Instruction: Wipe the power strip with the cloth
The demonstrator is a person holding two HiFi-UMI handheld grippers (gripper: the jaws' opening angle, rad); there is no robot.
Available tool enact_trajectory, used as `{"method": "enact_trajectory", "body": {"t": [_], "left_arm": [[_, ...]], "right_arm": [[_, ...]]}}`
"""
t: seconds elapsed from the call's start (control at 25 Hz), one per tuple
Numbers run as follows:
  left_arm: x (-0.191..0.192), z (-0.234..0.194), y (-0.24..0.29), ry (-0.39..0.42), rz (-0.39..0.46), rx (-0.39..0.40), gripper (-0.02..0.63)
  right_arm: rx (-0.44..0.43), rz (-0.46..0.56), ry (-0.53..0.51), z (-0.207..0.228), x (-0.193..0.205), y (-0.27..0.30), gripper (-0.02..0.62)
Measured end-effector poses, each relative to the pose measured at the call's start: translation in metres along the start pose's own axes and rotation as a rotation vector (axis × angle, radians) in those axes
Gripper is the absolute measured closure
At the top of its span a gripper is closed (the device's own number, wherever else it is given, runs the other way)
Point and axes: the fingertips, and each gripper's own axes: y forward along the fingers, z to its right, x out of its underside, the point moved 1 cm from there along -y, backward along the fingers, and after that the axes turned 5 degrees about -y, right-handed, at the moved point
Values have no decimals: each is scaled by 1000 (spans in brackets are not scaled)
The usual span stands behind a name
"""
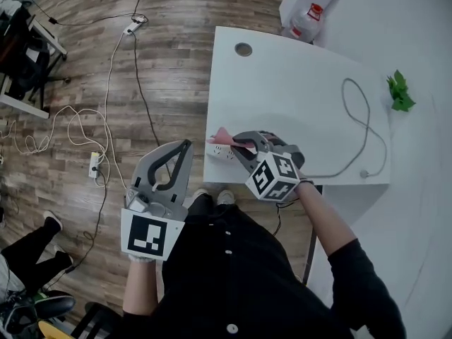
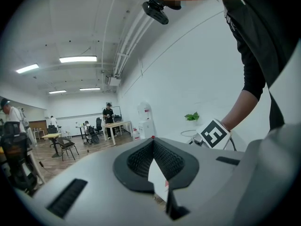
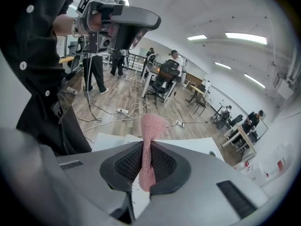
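A white power strip (image 1: 217,152) lies at the near left corner of the white table (image 1: 296,90). My right gripper (image 1: 240,147) hovers right over the strip, shut on a pink cloth (image 1: 224,135) that bunches up past the jaw tips. In the right gripper view the cloth (image 3: 150,147) is pinched upright between the dark pads (image 3: 126,166), with its top flaring out above them. My left gripper (image 1: 186,145) is held off the table's left edge over the wooden floor, shut with nothing in it. Its tips (image 2: 153,140) point out into the room.
A grey cable (image 1: 365,122) loops across the table's right part, next to a green sprig (image 1: 400,92). A round cable hole (image 1: 244,49) sits at the table's far left. On the floor lie white cords and a second power strip (image 1: 94,164). People and desks fill the room behind.
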Motion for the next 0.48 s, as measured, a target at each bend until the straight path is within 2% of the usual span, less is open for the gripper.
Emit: {"method": "enact_trajectory", "body": {"t": [0.32,0.48], "left_arm": [[5,-11,-13,-4,-11,-55,595],[9,-12,-18,-9,-21,-69,595]], "right_arm": [[-72,46,-102,-12,-34,36,538],[-113,29,-142,-28,-31,49,538]]}}
